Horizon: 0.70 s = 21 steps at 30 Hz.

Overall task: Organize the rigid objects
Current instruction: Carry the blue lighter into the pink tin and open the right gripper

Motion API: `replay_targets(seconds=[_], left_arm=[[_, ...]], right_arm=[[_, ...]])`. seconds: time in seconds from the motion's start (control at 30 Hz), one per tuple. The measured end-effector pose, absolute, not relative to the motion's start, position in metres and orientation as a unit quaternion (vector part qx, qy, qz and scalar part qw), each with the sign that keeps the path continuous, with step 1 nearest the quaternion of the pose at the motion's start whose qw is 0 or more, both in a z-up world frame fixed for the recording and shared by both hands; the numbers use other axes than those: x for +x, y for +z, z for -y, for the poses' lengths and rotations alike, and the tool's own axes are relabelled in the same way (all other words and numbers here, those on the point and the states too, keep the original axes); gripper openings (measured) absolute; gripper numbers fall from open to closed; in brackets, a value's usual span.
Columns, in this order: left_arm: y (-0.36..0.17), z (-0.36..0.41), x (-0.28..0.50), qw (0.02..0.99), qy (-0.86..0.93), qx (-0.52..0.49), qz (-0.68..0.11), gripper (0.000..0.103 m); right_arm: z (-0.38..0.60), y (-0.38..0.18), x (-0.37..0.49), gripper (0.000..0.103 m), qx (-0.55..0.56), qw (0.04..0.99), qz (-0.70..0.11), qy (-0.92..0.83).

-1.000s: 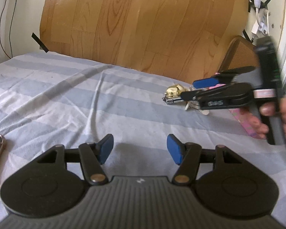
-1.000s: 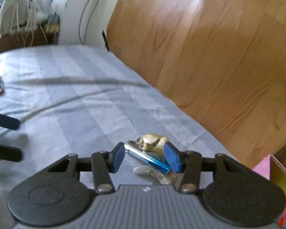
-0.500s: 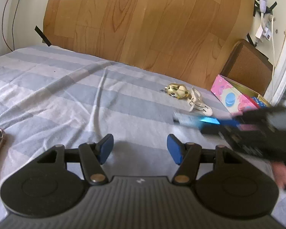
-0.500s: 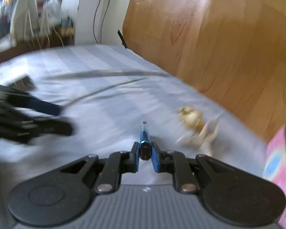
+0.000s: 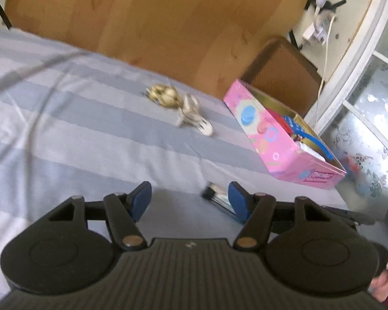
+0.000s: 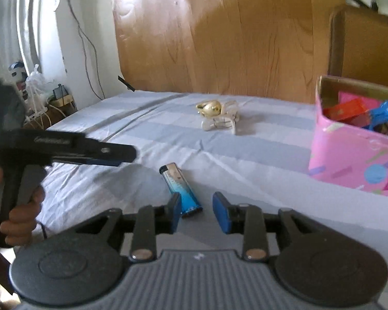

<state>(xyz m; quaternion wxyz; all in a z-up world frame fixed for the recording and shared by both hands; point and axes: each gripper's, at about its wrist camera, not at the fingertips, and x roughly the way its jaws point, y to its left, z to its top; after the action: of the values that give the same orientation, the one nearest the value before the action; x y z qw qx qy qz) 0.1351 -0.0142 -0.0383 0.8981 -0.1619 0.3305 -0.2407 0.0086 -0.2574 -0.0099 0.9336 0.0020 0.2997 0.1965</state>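
The blue lighter (image 6: 180, 189) lies flat on the striped bed sheet (image 6: 258, 155), its silver cap pointing away from the camera and its base just in front of the right gripper (image 6: 196, 210), whose jaws stand open and hold nothing; the lighter's lower end sits near the left blue pad (image 6: 175, 208) but whether it touches is hard to tell. The left wrist view shows only the lighter's (image 5: 217, 197) dark cap end and part of its body, the rest hidden behind the right pad (image 5: 238, 201) of the left gripper (image 5: 190, 201), whose jaws are also open and empty. Farther up the bed, a gold trinket (image 6: 210, 107) rests against a pale clip-like piece (image 6: 223, 122), well apart from the lighter; in the left wrist view the same pair (image 5: 165, 95) is blurred. A pink box (image 6: 354, 155) stands on the sheet to the right, open at the top, with red and blue items inside; the left wrist view shows its long printed side (image 5: 266, 134) and a brown panel behind it, which the right view crops. Only the right wrist view shows the left gripper from outside (image 6: 121, 155), held in a hand (image 6: 20, 214) above the sheet to the left of the lighter. A wooden headboard (image 5: 155, 20) rises behind the bed.
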Motion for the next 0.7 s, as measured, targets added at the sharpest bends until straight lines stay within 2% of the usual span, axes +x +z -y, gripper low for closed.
replay_targets(seconds=[0.2,0.27,0.3,0.33,0.4,0.5,0.57,0.6,0.63,0.7], left_arm=[[-0.035,0.035,0.13,0.87,-0.235,-0.209,-0.38,0.067],[-0.035,0.04,0.129,0.87,-0.222,-0.208,-0.387,0.067],[-0.036,0.042,0.129,0.869,-0.217,-0.209,-0.392,0.068],[-0.036,0.044,0.13,0.867,-0.216,-0.211,-0.396,0.07],[-0.036,0.047,0.131,0.867,-0.212,-0.213,-0.398,0.073],[-0.036,0.054,0.134,0.863,-0.215,-0.218,-0.402,0.07],[-0.036,0.061,0.137,0.864,-0.216,-0.215,-0.402,0.053],[-0.037,0.064,0.139,0.863,-0.216,-0.212,-0.404,0.029],[-0.038,0.068,0.141,0.858,-0.222,-0.218,-0.409,0.019],[-0.032,0.078,0.144,0.85,-0.245,-0.23,-0.406,0.017]], right_arm=[[0.245,-0.011,0.0,0.037,-0.068,0.934,-0.279,0.21],[0.238,-0.017,0.01,0.037,-0.087,0.93,-0.289,0.208],[0.236,-0.021,0.015,0.033,-0.091,0.927,-0.299,0.208],[0.236,-0.023,0.019,0.027,-0.08,0.926,-0.3,0.217],[0.241,-0.021,0.024,0.026,-0.041,0.92,-0.315,0.229],[0.271,-0.022,0.033,0.026,0.119,0.889,-0.352,0.268],[0.286,-0.027,0.03,0.025,0.187,0.871,-0.355,0.283],[0.289,-0.029,0.027,0.025,0.202,0.868,-0.352,0.286],[0.293,-0.029,0.024,0.025,0.209,0.867,-0.35,0.287],[0.3,-0.026,0.019,0.025,0.205,0.874,-0.34,0.28]])
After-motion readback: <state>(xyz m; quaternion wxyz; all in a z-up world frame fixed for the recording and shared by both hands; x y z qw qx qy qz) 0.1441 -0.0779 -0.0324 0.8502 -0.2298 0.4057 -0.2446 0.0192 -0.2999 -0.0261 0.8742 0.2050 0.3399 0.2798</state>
